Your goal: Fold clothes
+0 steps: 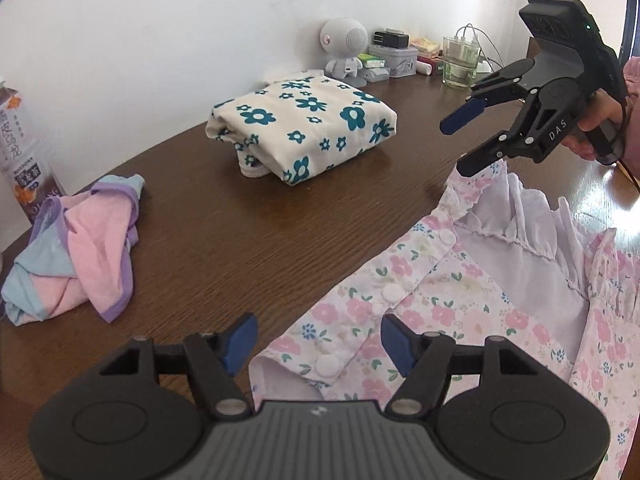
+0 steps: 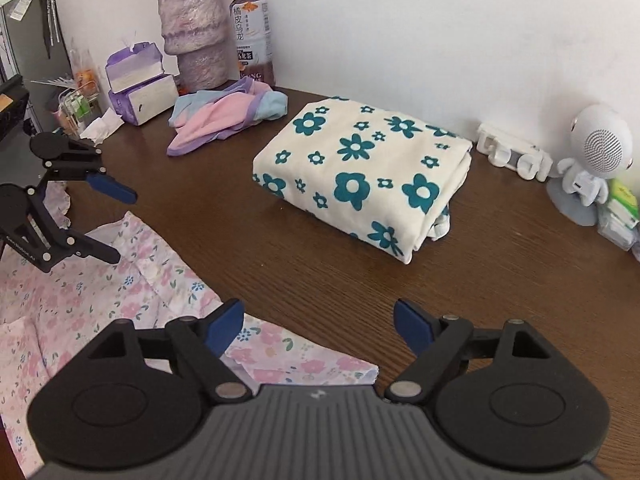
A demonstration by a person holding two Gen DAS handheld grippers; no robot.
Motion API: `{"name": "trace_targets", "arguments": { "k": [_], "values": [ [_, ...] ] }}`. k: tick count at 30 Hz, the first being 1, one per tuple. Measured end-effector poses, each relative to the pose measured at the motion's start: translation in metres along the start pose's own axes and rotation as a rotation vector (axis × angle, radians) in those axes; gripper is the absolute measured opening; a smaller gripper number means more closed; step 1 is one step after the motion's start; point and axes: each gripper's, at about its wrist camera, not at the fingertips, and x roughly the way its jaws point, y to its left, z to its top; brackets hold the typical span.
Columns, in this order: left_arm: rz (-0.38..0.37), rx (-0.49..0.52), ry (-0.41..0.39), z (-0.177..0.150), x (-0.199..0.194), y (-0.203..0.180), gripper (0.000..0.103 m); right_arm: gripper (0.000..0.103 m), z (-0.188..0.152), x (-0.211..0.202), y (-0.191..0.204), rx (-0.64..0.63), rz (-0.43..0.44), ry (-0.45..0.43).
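A pink floral shirt (image 1: pixel 440 300) with white buttons and a ruffled collar lies spread open on the brown table (image 1: pixel 248 248). My left gripper (image 1: pixel 318 340) is open just above its button strip, holding nothing. My right gripper (image 1: pixel 460 142), held by a hand, is open over the shirt's far collar edge; whether its lower finger touches the ruffle is unclear. In the right wrist view the right gripper (image 2: pixel 319 324) hangs open over the shirt's (image 2: pixel 100 300) edge, and the left gripper (image 2: pixel 120 224) is open at the far left. A folded cream garment with teal flowers (image 1: pixel 304 128) (image 2: pixel 360 176) sits mid-table.
A crumpled pink, blue and purple garment (image 1: pixel 80 256) (image 2: pixel 224 116) lies near a tea bottle (image 2: pixel 252 28), a vase (image 2: pixel 194 28) and a tissue pack (image 2: pixel 136 84). A white robot-shaped speaker (image 2: pixel 592 160), a glass (image 1: pixel 460 64) and small boxes line the wall.
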Motion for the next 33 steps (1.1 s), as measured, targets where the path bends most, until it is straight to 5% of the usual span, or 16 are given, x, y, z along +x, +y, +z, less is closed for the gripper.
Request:
{"name": "trace_targets", "arguments": {
  "k": [7, 12, 18, 20, 22, 25, 33],
  "values": [
    [-0.090, -0.033, 0.028, 0.002, 0.008, 0.019, 0.048, 0.064, -0.002, 0.011, -0.002, -0.090, 0.145, 0.046],
    [-0.124, -0.013, 0.038, 0.004, 0.012, 0.021, 0.026, 0.057, -0.003, 0.021, 0.002, -0.155, 0.142, 0.103],
    [-0.112, 0.073, 0.055, 0.008, 0.013, 0.011, 0.022, 0.053, -0.007, 0.030, 0.010, -0.244, 0.124, 0.132],
    [-0.123, 0.091, 0.059, 0.008, 0.014, 0.008, 0.011, 0.042, -0.007, 0.029, 0.012, -0.252, 0.134, 0.133],
    [-0.122, 0.111, 0.065, 0.009, 0.014, 0.003, 0.004, 0.019, -0.007, 0.027, 0.015, -0.263, 0.138, 0.136],
    [-0.097, 0.131, 0.066, 0.009, 0.013, -0.003, 0.002, 0.006, -0.009, 0.024, 0.022, -0.282, 0.131, 0.143],
    [0.095, 0.339, -0.109, -0.014, -0.015, -0.045, 0.000, 0.002, -0.030, -0.002, 0.067, -0.481, -0.087, 0.061]
  ]
}}
